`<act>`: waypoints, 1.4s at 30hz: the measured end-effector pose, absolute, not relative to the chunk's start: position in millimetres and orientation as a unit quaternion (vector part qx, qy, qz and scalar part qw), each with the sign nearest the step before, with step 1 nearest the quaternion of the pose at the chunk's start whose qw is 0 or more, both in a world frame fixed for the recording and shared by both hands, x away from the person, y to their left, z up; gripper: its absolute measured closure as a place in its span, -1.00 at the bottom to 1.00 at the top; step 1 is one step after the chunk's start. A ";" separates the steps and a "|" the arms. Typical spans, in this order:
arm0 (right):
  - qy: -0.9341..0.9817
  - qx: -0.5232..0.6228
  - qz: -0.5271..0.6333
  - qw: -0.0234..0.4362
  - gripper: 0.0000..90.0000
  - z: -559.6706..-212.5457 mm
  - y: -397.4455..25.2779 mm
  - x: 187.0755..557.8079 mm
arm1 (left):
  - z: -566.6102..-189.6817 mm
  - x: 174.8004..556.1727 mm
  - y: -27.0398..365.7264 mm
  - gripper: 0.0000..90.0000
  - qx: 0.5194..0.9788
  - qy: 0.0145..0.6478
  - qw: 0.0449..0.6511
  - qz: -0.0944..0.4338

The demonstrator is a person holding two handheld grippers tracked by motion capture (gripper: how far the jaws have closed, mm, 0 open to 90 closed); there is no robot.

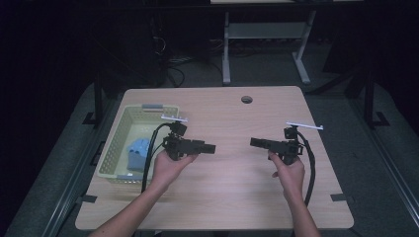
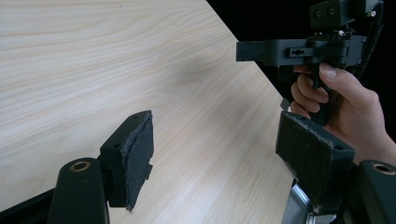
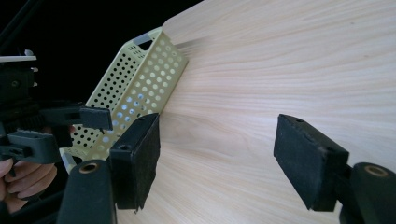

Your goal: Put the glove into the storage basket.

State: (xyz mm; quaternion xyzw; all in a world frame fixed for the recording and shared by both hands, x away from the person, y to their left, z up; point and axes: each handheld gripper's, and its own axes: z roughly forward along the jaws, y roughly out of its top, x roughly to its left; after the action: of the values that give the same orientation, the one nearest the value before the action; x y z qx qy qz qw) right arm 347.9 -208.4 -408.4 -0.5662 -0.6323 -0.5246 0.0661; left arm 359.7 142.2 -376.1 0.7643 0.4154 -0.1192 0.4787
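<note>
High view: you hold the left gripper point(image 1: 210, 147) and the right gripper point(image 1: 255, 142) above mid-table, tips facing each other, nothing in either. The blue cloth point(image 1: 138, 153) lies in the yellow basket point(image 1: 114, 143) at the table's point(image 1: 237, 197) left edge.

Left gripper view: jaws wide apart, empty, bare wood below.

Right gripper view: jaws spread, empty; basket wall beyond.

Risk: reaching in steeply could snag the basket rim and drag or tip it off the left edge.
</note>
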 end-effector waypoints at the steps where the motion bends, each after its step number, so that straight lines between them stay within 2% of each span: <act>1: -0.632 -0.568 -0.523 0.067 -0.31 -408.8 -210.3 347.0 | -376.7 359.0 140.0 -0.39 0.763 0.417 0.479 -0.120; 12: -0.632 -0.574 -0.517 0.061 -0.32 -416.0 -227.8 337.5 | -386.8 352.7 126.8 -0.39 0.766 0.405 0.483 -0.125; 18: -0.625 -0.578 -0.520 0.073 -0.33 -422.2 -238.5 330.2 | -390.3 348.6 120.6 -0.39 0.771 0.398 0.482 -0.124; 42: -0.618 -0.597 -0.507 0.072 -0.35 -445.6 -274.1 304.4 | -415.2 326.5 112.4 -0.40 0.779 0.375 0.485 -0.130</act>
State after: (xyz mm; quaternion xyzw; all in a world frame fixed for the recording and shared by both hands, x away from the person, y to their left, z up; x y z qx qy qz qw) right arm 304.4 -274.1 -445.6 -0.5967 -0.6175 -0.5074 0.0717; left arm 326.5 112.4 -415.2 0.7791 0.3751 -0.1302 0.4851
